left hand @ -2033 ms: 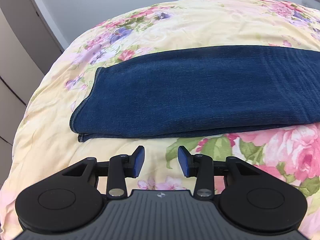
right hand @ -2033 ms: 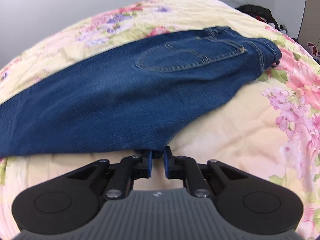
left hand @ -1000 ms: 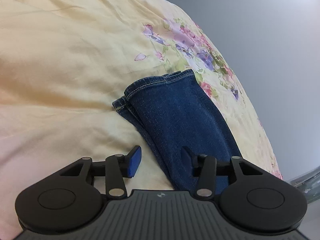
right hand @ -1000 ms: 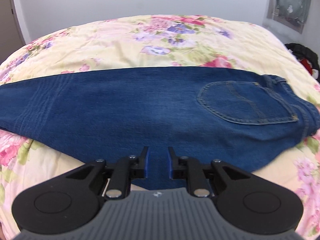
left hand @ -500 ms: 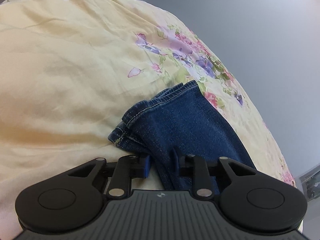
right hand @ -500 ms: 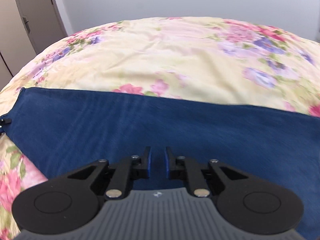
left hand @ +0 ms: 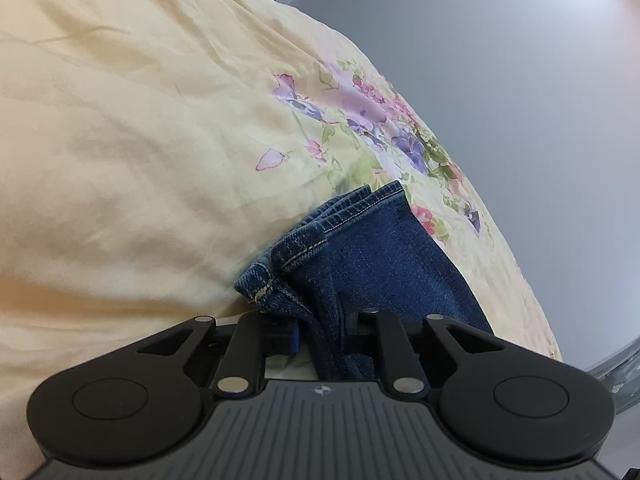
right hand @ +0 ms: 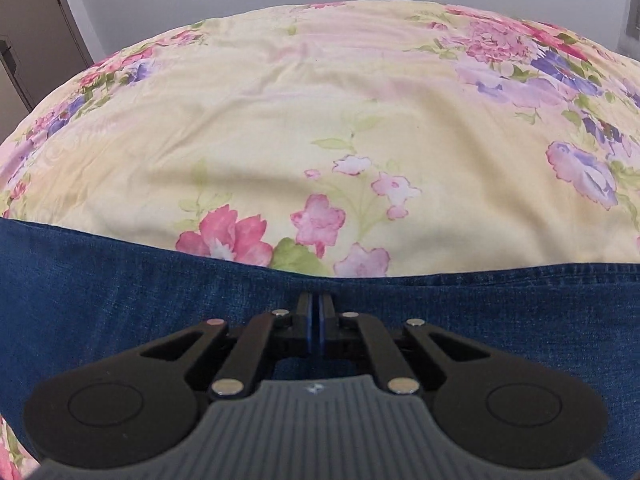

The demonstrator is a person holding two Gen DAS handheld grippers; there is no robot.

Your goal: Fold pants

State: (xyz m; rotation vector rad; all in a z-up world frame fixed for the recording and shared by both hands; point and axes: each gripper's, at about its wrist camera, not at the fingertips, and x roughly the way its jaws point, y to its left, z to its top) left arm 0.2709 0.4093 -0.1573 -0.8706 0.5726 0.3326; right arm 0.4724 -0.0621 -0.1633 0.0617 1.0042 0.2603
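A plain grey wall [left hand: 500, 80] stands behind a bed covered by a pale yellow floral bedspread [left hand: 140, 140], wrinkled and printed with pink and purple flowers; in the right wrist view a brownish door or cabinet panel [right hand: 28, 32] shows at the far left.

The dark blue jeans [left hand: 384, 256] lie on the bedspread. In the right wrist view they run as a long band from left to right across the near part of the spread [right hand: 280, 120], their long axis crosswise to the gripper; both ends are cut off by the picture edges, so waist and hems cannot be made out there. In the left wrist view the leg end points away from the camera towards the far right, with the stitched hems [left hand: 320, 236] stacked and bunched in several layers at the near left corner. How many layers lie in the stack is hard to tell.

The left gripper [left hand: 320, 334] has its jaws closed to a narrow gap on the near edge of the jeans just behind the hems; denim fills the gap and hides the right finger's pad.

The right gripper [right hand: 315, 322] rests over the denim band, its blue pads pressed together with only a thin seam between them. Whether any cloth is pinched there cannot be seen.
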